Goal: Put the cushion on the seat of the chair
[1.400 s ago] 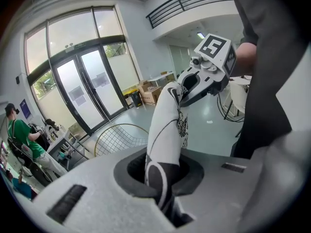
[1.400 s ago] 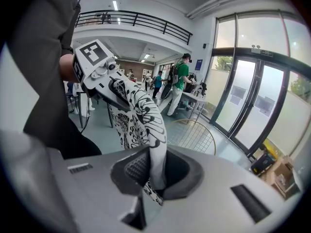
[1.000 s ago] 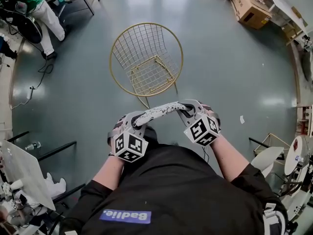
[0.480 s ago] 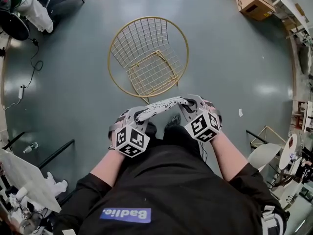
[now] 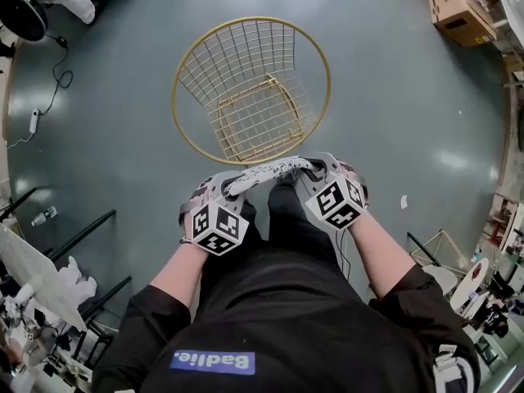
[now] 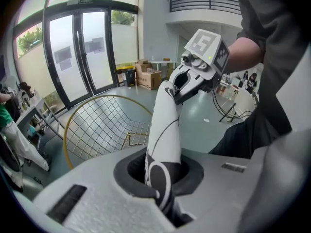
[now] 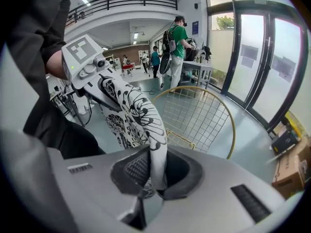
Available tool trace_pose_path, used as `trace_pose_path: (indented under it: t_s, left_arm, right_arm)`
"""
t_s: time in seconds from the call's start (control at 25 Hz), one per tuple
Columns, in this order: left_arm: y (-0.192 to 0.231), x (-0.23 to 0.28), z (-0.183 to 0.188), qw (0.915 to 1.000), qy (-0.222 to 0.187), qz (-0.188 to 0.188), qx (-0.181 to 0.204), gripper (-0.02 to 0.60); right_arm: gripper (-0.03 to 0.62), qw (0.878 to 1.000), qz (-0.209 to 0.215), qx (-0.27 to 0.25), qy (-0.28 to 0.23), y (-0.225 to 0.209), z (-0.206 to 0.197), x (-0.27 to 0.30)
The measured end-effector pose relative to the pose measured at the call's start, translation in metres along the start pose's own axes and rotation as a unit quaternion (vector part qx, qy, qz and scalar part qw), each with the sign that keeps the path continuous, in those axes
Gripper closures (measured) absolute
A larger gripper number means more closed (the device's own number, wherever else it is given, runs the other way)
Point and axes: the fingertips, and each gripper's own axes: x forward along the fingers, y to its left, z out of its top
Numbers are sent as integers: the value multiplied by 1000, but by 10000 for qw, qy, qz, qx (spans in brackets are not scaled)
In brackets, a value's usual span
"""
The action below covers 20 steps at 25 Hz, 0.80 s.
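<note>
White-and-black patterned cushion (image 5: 266,173) is hanging stretched between both grippers, just beside the front rim of the gold wire chair (image 5: 196,72), not yet on its seat (image 5: 260,121). Left gripper (image 5: 230,189) is clamping the cushion's left edge. Right gripper (image 5: 312,170) is clamping its right edge. Chair is standing on the grey-green floor (image 5: 393,97).

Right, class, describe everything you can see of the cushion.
The cushion is thin and flat, white with black floral line patterns, apparently soft fabric. It is held in the air, edge-on in the head view, spanning both grippers: the left gripper is shut on one end, the right gripper on the other. It hangs by the near rim of the gold wire chair, not yet on the seat; only the fingers seem to touch it.
</note>
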Motion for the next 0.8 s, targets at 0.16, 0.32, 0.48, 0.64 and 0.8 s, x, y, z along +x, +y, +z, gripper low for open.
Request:
trace_pose_path:
  t_s: [0.16, 0.32, 0.48, 0.64, 0.8]
  left_arm:
    - [24, 42, -8, 9991, 178, 166, -358, 555]
    - [50, 81, -19, 9973, 297, 330, -589, 555]
    - [78, 111, -25, 9959, 333, 545, -639, 555]
    - [101, 136, -29, 9947, 394, 787, -536, 555]
    - [125, 159, -35, 9927, 440, 1024, -467, 555]
  right_arm:
    - [551, 9991, 378, -110, 147, -31, -13, 40]
    - [551, 9977, 605, -203, 207, -61, -20, 83]
    - [551, 9978, 540, -325, 213, -87, -20, 120]
    - [549, 9986, 376, -329, 164, -111, -24, 150]
    - [549, 9992, 153, -360, 73, -133, -23, 179]
